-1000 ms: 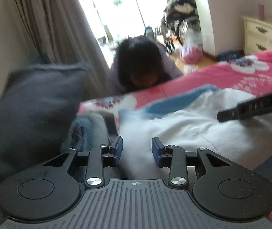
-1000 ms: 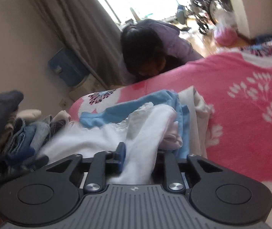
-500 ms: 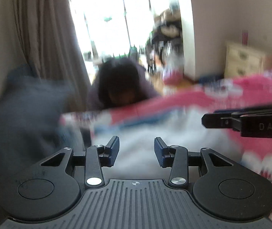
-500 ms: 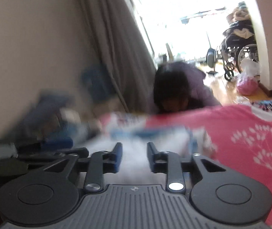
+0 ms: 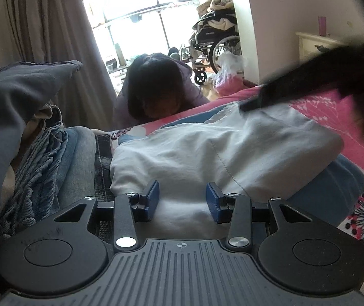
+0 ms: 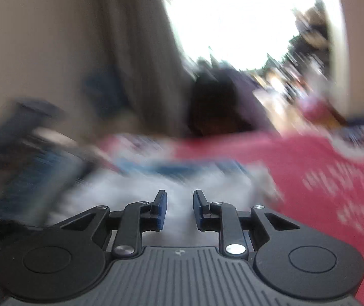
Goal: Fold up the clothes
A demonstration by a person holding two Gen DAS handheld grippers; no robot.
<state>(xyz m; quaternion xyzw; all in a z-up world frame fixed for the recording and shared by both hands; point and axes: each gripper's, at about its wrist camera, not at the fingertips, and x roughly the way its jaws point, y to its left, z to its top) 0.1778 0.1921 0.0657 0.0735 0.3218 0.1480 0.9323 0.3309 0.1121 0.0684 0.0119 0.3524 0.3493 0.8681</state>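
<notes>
1 white garment (image 5: 207, 150) lies bunched on the pink bedspread (image 5: 335, 107), over a blue one, beside a pile of jeans (image 5: 54, 158); folding looks barely begun. The left gripper (image 5: 182, 199) hovers just over it, jaws parted and empty. The right gripper (image 6: 178, 209), blurred, holds nothing between its narrowly parted jaws.

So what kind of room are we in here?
Most likely a bedroom at home: clothes lie on a pink floral bedspread, with a cream dresser by the wall and a curtain beside a bright window.
</notes>
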